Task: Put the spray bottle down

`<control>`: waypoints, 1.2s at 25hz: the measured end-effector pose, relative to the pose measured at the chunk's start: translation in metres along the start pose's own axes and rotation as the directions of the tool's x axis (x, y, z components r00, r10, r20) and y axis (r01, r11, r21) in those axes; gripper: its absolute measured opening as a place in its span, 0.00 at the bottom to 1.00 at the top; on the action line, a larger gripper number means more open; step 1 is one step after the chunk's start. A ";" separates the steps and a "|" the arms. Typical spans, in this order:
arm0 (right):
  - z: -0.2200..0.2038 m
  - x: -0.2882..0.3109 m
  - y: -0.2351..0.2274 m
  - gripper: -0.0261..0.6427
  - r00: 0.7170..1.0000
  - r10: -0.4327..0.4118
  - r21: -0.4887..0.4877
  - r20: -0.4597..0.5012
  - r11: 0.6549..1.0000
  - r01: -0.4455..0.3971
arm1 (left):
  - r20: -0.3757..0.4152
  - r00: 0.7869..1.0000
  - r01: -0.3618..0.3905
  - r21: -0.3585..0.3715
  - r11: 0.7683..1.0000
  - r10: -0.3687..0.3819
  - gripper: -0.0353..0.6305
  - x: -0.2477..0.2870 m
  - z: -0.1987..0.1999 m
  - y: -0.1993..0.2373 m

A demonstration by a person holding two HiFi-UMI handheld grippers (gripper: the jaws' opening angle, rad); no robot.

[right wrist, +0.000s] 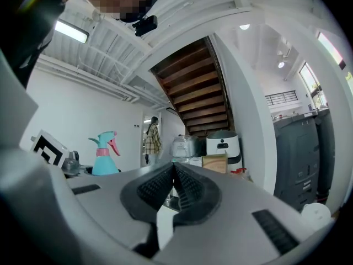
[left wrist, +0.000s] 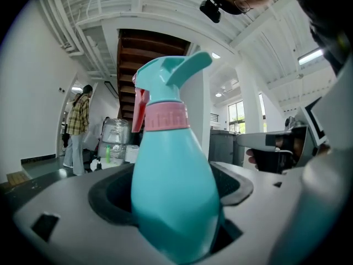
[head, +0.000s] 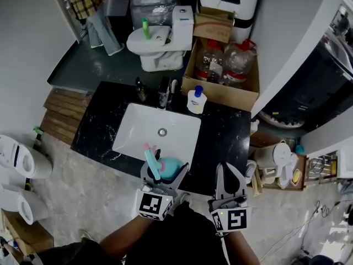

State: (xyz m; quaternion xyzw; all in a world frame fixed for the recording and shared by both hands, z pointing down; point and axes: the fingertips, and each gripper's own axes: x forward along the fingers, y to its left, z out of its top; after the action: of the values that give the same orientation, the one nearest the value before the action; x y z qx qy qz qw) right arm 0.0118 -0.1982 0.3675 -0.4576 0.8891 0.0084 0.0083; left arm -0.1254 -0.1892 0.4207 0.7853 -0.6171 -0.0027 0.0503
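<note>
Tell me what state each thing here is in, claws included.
Left claw: shut on the spray bottle.
Spray bottle: held in the claw, not yet set down.
Right claw: shut, empty.
Sink: nothing seen in the basin.
Toilet: lid down.
Cardboard box: open at the top.

Left tool [head: 164, 175] clamped on spray bottle [head: 170, 166]; right tool [head: 226, 173] jaws together, empty; side by side.

We see the head view evenly and softly lit, with faint shadows and dim corners. Both gripper views bend hard into black rims at the edges. A ceiling strip light [right wrist: 71, 32] and far windows [left wrist: 241, 112] glare, and the near spray bottle [left wrist: 174, 192] looks soft.
</note>
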 end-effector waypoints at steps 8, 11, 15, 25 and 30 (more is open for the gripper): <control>-0.012 -0.004 -0.059 0.06 0.998 -0.055 0.011 -0.005 0.998 0.055 | -0.004 0.998 0.065 -0.025 0.998 -0.065 0.65 0.082 -0.010 -0.044; -0.014 -0.009 -0.076 0.06 0.997 -0.077 0.020 -0.006 0.997 0.078 | -0.005 0.996 0.087 -0.005 0.996 -0.087 0.65 0.105 -0.010 -0.059; -0.009 -0.016 -0.101 0.06 0.993 -0.122 0.051 0.012 0.991 0.121 | -0.017 0.993 0.120 -0.018 0.993 -0.120 0.65 0.130 -0.013 -0.075; -0.016 -0.002 -0.133 0.06 0.968 -0.250 0.044 -0.012 0.967 0.250 | -0.047 0.976 0.214 -0.018 0.977 -0.215 0.65 0.199 -0.035 -0.103; -0.011 0.007 -0.152 0.06 0.953 -0.301 0.045 -0.025 0.952 0.302 | -0.066 0.970 0.231 -0.037 0.972 -0.233 0.65 0.243 -0.047 -0.109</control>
State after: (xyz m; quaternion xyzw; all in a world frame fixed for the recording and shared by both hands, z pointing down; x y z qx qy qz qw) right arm 0.1310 -0.2927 0.3769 -0.5877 0.8087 -0.0187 0.0124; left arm 0.0416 -0.3960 0.4723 0.8507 -0.5190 0.0099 0.0825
